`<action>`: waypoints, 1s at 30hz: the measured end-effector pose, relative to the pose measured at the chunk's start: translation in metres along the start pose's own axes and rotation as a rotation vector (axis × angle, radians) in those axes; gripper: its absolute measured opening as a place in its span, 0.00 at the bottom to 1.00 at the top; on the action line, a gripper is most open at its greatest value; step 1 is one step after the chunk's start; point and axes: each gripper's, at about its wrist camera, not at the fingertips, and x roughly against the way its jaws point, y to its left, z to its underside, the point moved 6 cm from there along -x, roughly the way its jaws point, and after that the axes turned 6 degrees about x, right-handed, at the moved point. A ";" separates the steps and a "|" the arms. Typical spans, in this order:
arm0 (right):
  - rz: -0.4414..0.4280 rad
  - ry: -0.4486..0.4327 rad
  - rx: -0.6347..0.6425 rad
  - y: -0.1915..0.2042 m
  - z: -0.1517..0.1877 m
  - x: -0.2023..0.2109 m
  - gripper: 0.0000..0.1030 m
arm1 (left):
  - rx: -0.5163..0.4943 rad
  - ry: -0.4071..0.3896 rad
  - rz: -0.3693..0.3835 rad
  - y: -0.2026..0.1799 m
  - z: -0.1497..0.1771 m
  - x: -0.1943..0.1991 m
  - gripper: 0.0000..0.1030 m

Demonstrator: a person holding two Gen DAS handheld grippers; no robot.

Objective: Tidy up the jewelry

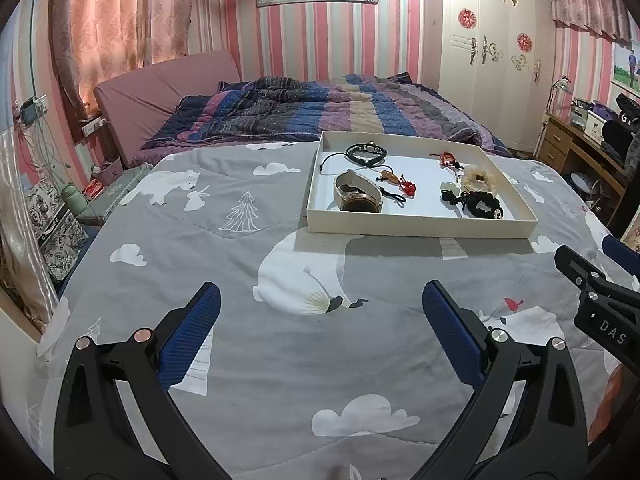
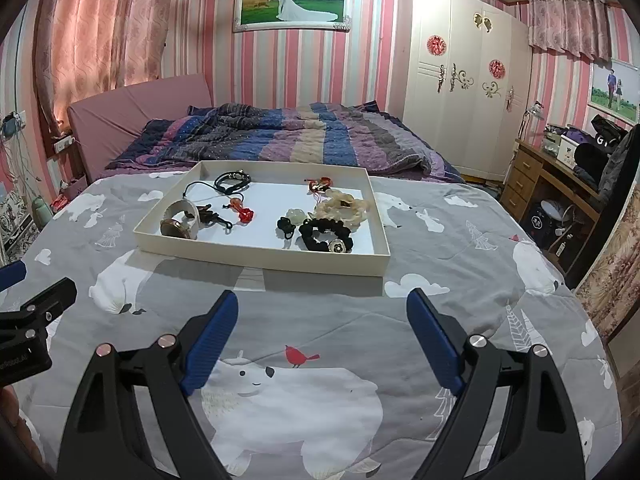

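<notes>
A shallow cream tray [image 1: 420,227] [image 2: 260,255] lies on the grey bear-print quilt. It holds a beige-strap watch [image 1: 357,193] [image 2: 182,221], a black cord bracelet [image 1: 366,151] [image 2: 232,180], red pendants [image 1: 407,187] [image 2: 245,215], a black scrunchie [image 1: 482,203] [image 2: 326,234] and a cream scrunchie [image 1: 478,178] [image 2: 342,205]. My left gripper [image 1: 320,300] is open and empty, well short of the tray. My right gripper [image 2: 322,308] is open and empty, just in front of the tray's near wall.
The grey quilt [image 1: 240,240] [image 2: 460,280] covers the near bed; a striped purple-blue blanket [image 2: 280,136] lies behind. A white wardrobe [image 2: 460,80] and a cluttered wooden desk [image 2: 560,184] stand at the right. Each gripper's body shows at the other view's edge.
</notes>
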 end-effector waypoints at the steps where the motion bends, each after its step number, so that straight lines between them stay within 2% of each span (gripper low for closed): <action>1: -0.002 0.001 -0.001 0.000 0.000 0.000 0.84 | 0.003 0.001 -0.001 0.001 0.000 0.000 0.97; 30: -0.001 -0.001 0.002 0.000 0.000 0.000 0.84 | -0.012 -0.008 -0.008 -0.001 0.000 0.002 0.97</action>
